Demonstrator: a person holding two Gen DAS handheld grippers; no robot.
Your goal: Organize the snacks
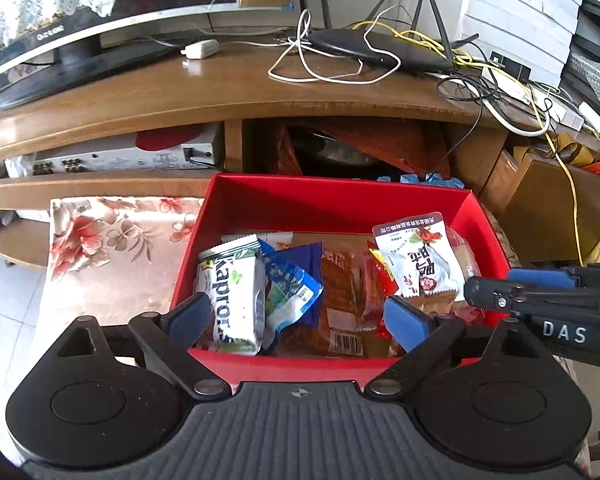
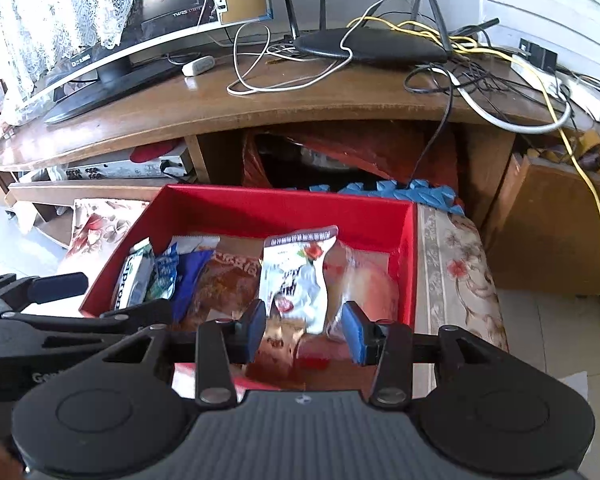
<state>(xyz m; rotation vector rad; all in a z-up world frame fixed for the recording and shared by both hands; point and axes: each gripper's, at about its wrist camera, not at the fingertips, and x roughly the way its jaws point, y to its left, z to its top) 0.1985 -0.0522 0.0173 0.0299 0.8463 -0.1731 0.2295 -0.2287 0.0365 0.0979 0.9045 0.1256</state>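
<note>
The snacks lie in a red box (image 1: pixel 336 200), which stands on a floral cloth (image 1: pixel 112 236) in front of a wooden TV stand (image 1: pixel 220 88). At the left wall of the box is a white-green pack (image 1: pixel 236 300), standing on its edge. Just beside it, touching, is a blue pack (image 1: pixel 290 280). In the middle lies a brown pack (image 1: pixel 338 296) with a barcode at its near end. A white pouch (image 1: pixel 418 258) with a red picture leans toward the right wall, over a clear bread pack (image 2: pixel 364 280).

The left gripper (image 1: pixel 298 318) is wide open above the near edge of the box. Its fingers stand on both sides of the white-green and blue packs, and it holds nothing. The right gripper (image 2: pixel 306 330) is also open, less wide, over the near right part of the box. The low end of the white pouch is between its pads (image 2: pixel 354 332), but I cannot tell if they touch it.

On the stand top are a TV (image 1: pixel 60 40), a black router (image 1: pixel 380 50) and many cables (image 1: pixel 332 60) near the right corner.
</note>
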